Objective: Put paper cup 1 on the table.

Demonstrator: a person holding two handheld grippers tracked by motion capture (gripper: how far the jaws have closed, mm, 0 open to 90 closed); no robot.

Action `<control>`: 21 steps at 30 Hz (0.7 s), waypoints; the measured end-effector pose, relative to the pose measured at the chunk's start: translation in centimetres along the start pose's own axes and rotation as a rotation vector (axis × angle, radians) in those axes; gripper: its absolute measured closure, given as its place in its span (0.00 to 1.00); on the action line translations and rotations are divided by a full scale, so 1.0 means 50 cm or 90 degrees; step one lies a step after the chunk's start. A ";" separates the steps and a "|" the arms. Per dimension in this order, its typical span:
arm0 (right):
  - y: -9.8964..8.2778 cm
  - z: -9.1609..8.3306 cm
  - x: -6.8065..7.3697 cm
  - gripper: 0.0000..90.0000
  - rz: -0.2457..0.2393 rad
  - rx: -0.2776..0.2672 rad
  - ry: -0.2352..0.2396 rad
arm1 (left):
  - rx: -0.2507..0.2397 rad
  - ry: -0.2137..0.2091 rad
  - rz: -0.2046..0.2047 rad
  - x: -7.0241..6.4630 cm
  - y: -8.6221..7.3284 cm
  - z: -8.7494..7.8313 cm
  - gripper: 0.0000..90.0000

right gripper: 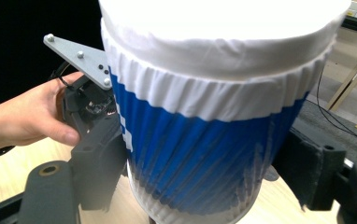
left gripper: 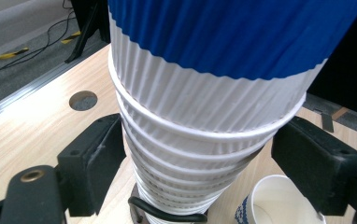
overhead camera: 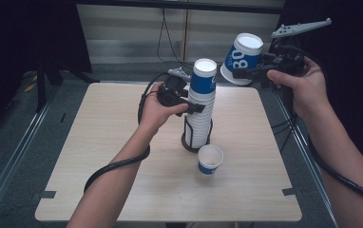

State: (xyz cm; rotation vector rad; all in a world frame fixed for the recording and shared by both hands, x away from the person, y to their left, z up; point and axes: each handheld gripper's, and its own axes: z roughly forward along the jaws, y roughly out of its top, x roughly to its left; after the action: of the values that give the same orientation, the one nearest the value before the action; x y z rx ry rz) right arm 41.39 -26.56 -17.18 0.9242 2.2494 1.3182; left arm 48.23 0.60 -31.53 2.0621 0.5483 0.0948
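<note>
Left gripper [overhead camera: 195,107] sits at the stack of cups [overhead camera: 200,107], jaws apart on either side of the ribbed white walls, pads not visibly pressing in the left gripper view. The stack stands upside down in a black wire holder [overhead camera: 195,142] near mid-table. Just in front of it, a single cup [overhead camera: 210,159] stands upright, mouth up. Right gripper [overhead camera: 239,72] is clamped on an upside-down blue cup [overhead camera: 242,58], held tilted in the air, up and right of the stack top. Judgement: steady the stack low with the left jaws and keep the held cup clear of the stack top while moving. Table [overhead camera: 99,142] has open wood on the left; its right edge is close under the right forearm.
</note>
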 end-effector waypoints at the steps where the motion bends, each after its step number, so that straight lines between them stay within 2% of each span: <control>1: -0.004 -0.002 -0.002 0.25 -0.001 0.001 -0.002 | 0.001 0.001 0.000 -0.001 0.000 0.000 0.19; 21: -0.096 0.017 -0.001 0.25 -0.013 0.039 0.025 | 0.016 -0.006 0.006 -0.004 -0.015 -0.024 0.19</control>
State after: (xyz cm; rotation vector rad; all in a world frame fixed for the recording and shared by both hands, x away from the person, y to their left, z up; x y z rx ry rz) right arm 40.27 -27.72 -21.77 0.9014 2.3352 1.2755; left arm 47.45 1.81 -31.48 2.0891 0.5362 0.0832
